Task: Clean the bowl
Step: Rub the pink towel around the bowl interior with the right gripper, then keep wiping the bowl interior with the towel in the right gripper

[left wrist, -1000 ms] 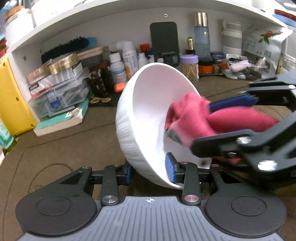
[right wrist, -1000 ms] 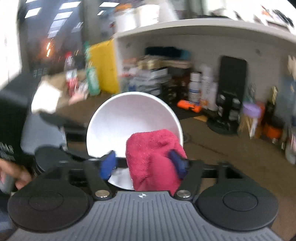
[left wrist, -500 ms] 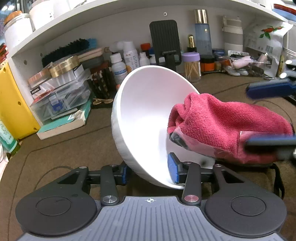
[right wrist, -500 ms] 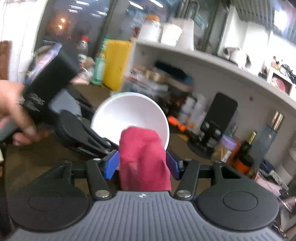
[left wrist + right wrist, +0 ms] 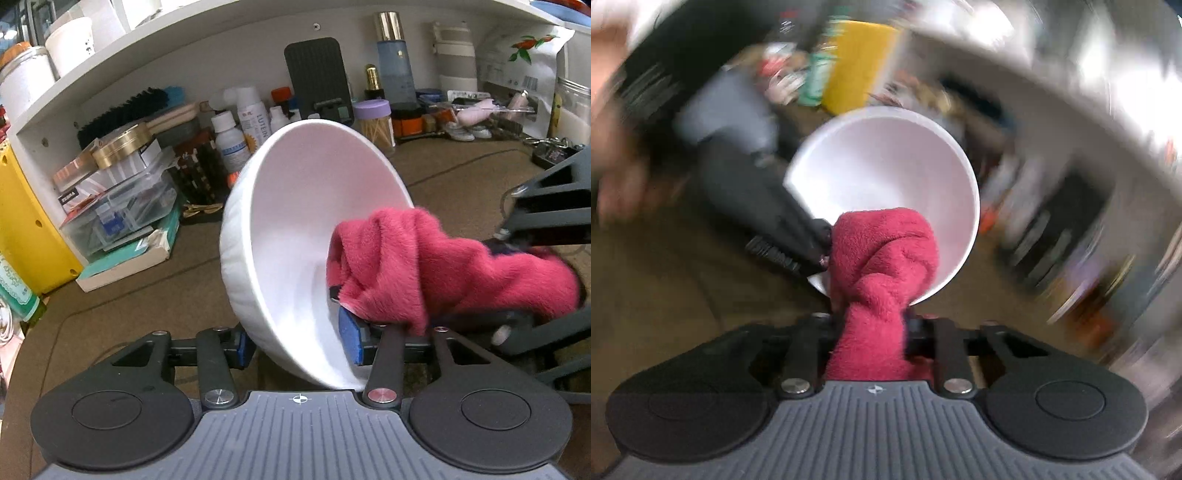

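Note:
A white bowl [image 5: 295,236] is held tilted above the brown table, its opening turned to the right. My left gripper [image 5: 297,345] is shut on the bowl's lower rim, one blue pad inside and one outside. My right gripper [image 5: 868,325] is shut on a bunched red cloth [image 5: 882,273]. The cloth [image 5: 436,273] presses against the bowl's inside near the lower rim. The bowl also shows in the right wrist view [image 5: 886,177], which is blurred by motion.
A shelf recess behind the bowl holds bottles [image 5: 255,122], a black phone stand [image 5: 317,77], plastic boxes [image 5: 122,199] and a purple-lidded jar [image 5: 373,122]. A yellow container [image 5: 22,229] stands at the left. The brown table top [image 5: 147,295] lies below.
The right gripper has turned and shifted with the cloth inside the bowl, its view now blurred. The bowl has stayed tilted in the left gripper.

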The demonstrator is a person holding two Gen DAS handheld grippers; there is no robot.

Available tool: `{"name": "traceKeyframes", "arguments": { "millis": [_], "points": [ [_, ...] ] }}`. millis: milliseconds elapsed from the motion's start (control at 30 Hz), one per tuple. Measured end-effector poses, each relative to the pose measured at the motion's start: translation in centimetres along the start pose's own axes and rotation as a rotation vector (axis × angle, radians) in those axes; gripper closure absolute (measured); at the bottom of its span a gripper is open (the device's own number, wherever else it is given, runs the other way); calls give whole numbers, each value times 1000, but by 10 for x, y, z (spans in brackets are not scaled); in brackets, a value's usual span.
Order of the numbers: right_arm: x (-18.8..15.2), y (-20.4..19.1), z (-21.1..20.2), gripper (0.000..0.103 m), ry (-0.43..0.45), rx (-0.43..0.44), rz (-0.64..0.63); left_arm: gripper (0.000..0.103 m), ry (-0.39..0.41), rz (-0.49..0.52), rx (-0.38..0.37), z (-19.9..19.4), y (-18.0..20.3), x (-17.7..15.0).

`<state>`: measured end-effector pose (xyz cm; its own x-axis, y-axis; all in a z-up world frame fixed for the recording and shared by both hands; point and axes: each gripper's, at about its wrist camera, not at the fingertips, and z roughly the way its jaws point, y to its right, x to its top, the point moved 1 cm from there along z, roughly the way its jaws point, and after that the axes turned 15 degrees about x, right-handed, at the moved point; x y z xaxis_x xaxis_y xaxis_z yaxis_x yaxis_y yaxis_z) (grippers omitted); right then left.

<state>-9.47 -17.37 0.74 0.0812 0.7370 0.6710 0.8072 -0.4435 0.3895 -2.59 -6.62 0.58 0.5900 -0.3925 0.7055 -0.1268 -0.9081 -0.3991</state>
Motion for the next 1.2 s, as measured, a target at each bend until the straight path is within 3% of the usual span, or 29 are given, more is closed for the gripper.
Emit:
{"name": "traceKeyframes", "arguments": {
  "millis": [33, 67, 167, 267, 467, 667, 800, 900, 967, 1033, 1100, 1200],
  "points": [
    [4, 0, -10, 86, 11, -65, -43, 54, -4, -5, 0, 1, -1, 0],
    [6, 5, -14, 86, 22, -63, -22, 54, -6, -7, 4, 3, -3, 1],
    [14, 29, -20, 86, 66, 37, 143, 54, 0, 8, 20, 2, -1, 0],
    [24, 35, 5, 86, -5, 115, 168, 54, 9, 23, 28, -1, 1, -1],
    [42, 65, 34, 86, 9, 146, 288, 54, 8, 30, -8, -2, -2, -3],
    [50, 59, 46, 86, 54, 124, 219, 54, 0, 13, -53, 1, -9, -4],
    [45, 71, 37, 86, 227, 254, 231, 53, 2, 3, -58, 2, -11, -5],
    [37, 73, 12, 86, 360, 301, 236, 54, -1, -6, -62, 4, -13, -5],
    [32, 74, -9, 86, 399, 281, 249, 54, -2, -3, -60, 4, -13, -4],
    [28, 75, -20, 86, 374, 253, 253, 54, -1, 2, -56, 4, -12, -3],
    [24, 67, -20, 86, 258, 187, 184, 54, 4, 15, -45, 3, -10, -2],
    [23, 52, 2, 87, 63, 157, 51, 54, 15, 37, -33, 0, -7, -3]
  ]
}}
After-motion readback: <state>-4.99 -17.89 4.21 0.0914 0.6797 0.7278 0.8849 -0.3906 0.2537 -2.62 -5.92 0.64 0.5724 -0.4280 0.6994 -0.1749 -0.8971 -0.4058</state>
